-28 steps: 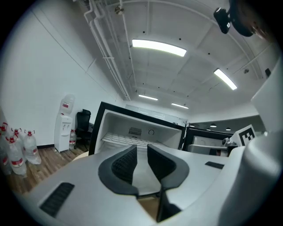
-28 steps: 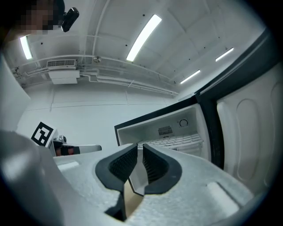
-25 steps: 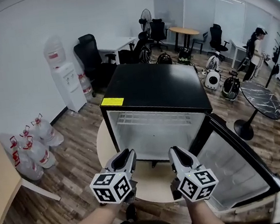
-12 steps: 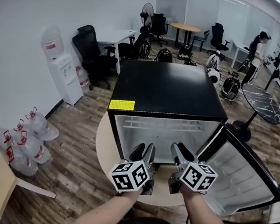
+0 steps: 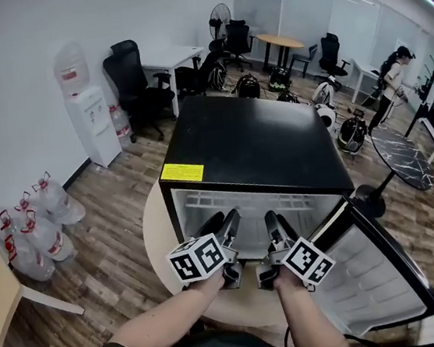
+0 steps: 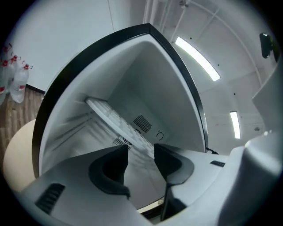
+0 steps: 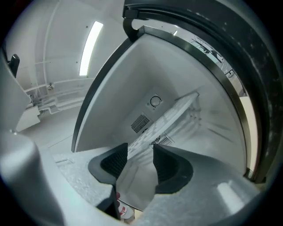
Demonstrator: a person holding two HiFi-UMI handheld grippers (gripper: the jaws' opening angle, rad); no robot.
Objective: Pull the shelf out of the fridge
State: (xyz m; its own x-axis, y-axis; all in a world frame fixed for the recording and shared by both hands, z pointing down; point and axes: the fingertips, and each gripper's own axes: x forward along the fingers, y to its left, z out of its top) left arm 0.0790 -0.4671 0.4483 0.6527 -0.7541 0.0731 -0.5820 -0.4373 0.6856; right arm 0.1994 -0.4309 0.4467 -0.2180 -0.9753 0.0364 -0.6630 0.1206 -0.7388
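Shelf: The white wire shelf (image 5: 240, 200) sits up high inside the fridge. It lies flat with its 2 sides resting on the walls. It is all the way in and not pulled out yet.
Fridge: The small black fridge (image 5: 252, 137) stands on a round table (image 5: 155, 230), so the shelf is easy to reach.
Door: The door (image 5: 374, 267) hangs wide open on the right, so nothing blocks the way in.
Left gripper: The left gripper (image 5: 221, 223) is at the mouth of the fridge and points inside. It looks a bit lower than the shelf's front edge. Its jaws have just been opening and now stand wide apart. Nothing is between them, only the fridge's inside beyond.
Right gripper: The right gripper (image 5: 276, 220) is just beside it and points in the same way. Its jaws have just been opening too, and it is loose and holds nothing.
Why 2 grippers: I think 1 is for each half of the front edge, so the shelf slides out straight and does not tip.
Next: I think both must reach the front edge and pinch it.
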